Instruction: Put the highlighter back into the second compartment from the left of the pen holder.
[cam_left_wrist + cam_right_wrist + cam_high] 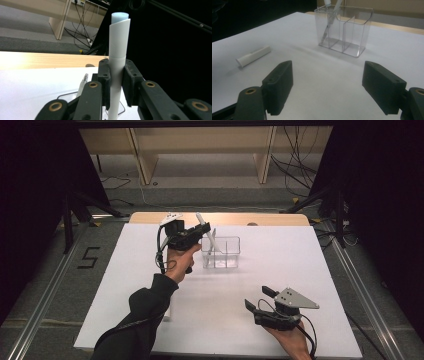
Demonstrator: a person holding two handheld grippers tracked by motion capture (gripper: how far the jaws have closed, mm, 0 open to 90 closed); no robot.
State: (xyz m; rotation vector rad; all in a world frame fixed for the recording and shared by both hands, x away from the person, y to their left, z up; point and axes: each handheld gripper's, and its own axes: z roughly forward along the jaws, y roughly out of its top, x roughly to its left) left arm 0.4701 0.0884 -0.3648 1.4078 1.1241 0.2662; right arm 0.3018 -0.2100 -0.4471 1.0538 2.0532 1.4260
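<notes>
You've got the white marker (117, 65) pinched in your left gripper (204, 231) over the clear organizer (227, 251), right gripper (261, 298) spread idle, so just lower it straight into a compartment.

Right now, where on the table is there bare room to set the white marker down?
The white sheet lies bare between the clear organizer and the right gripper, and along its right edge. It is crowded at the organizer, where the left gripper holds the white marker beside a pen.

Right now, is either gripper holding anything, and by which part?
The left gripper clamps a white pen upright around its lower barrel, above the clear holder. The right gripper is open, holding nothing.
</notes>
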